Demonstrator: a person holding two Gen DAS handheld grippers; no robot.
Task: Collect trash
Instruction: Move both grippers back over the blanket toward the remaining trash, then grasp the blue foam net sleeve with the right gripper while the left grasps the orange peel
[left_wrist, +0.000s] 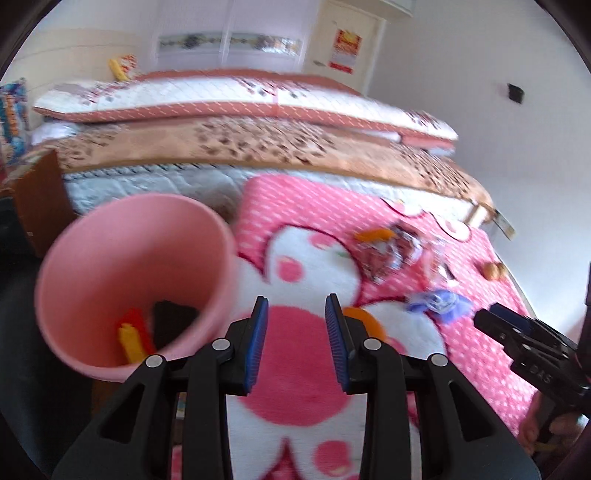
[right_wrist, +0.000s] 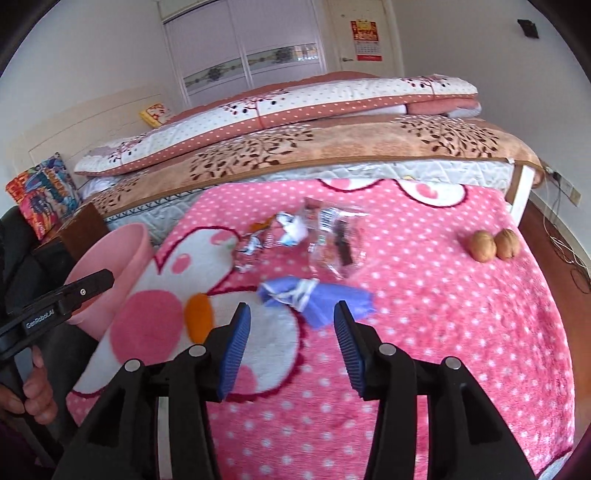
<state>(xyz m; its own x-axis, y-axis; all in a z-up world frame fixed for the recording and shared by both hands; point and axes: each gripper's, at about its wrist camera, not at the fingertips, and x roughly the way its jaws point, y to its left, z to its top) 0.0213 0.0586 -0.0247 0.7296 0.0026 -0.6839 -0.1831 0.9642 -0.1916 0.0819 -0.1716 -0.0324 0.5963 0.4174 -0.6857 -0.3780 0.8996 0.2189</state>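
Observation:
A pink bin (left_wrist: 122, 266) stands at the left edge of the pink blanket, with red, yellow and black trash (left_wrist: 147, 328) inside; it also shows in the right wrist view (right_wrist: 110, 266). My left gripper (left_wrist: 297, 306) is open and empty beside the bin's rim. My right gripper (right_wrist: 291, 314) is open and empty just short of a crumpled blue wrapper (right_wrist: 314, 295). Farther back lie a clear plastic wrapper (right_wrist: 338, 240), a white and blue wrapper (right_wrist: 291, 229) and a small foil wrapper (right_wrist: 249, 247). The right gripper also shows in the left wrist view (left_wrist: 517, 325).
Two walnuts (right_wrist: 493, 245) lie on the pink blanket (right_wrist: 443, 332) at the right. Folded quilts (right_wrist: 295, 107) are stacked on the bed behind. A brown nightstand (left_wrist: 37, 199) stands left of the bin. A wardrobe (right_wrist: 251, 55) and a door are at the back wall.

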